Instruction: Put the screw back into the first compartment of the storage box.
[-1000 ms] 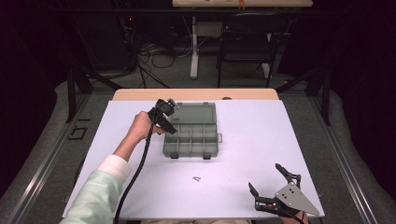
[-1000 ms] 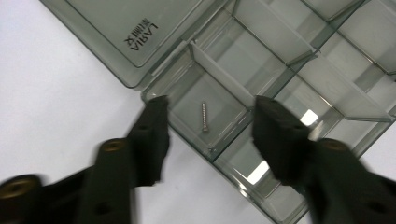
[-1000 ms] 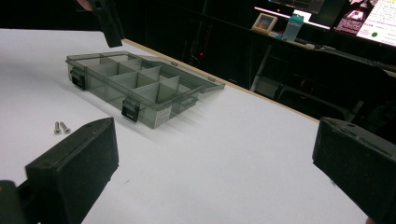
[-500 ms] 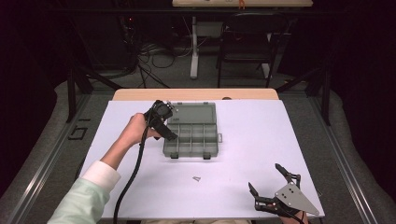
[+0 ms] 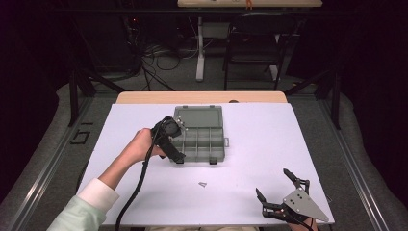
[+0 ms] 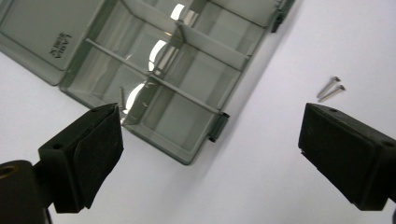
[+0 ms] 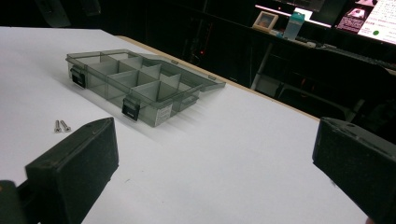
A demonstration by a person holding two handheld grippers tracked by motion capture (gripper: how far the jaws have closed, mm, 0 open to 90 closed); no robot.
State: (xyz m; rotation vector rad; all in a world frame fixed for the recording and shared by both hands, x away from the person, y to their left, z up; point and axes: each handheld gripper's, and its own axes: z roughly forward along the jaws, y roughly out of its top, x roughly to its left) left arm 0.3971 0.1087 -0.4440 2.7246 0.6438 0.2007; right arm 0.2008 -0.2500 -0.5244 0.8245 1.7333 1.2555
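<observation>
A grey clear plastic compartment box (image 5: 204,137) lies open at mid-table, lid folded back. One screw (image 6: 120,97) rests in a corner compartment of the box (image 6: 187,88). Two small screws (image 5: 203,183) lie loose on the white table in front of it, also seen as the screw pair (image 6: 331,88) and the screw pair (image 7: 61,125). My left gripper (image 5: 176,142) hovers over the box's left front corner; its jaws have just been opening and stand wide, nothing between them (image 6: 210,140). My right gripper (image 5: 272,183) rests open near the front right edge, pointed at the box (image 7: 135,84).
The white table top (image 5: 269,139) has a wooden strip along its far edge. A cable trails from the left gripper down past the person's sleeve (image 5: 91,207). Dark chairs and desk legs stand beyond the table.
The left gripper has come back from the box's far left corner toward its near left corner, and its jaws have spread wider. The right gripper has stayed put.
</observation>
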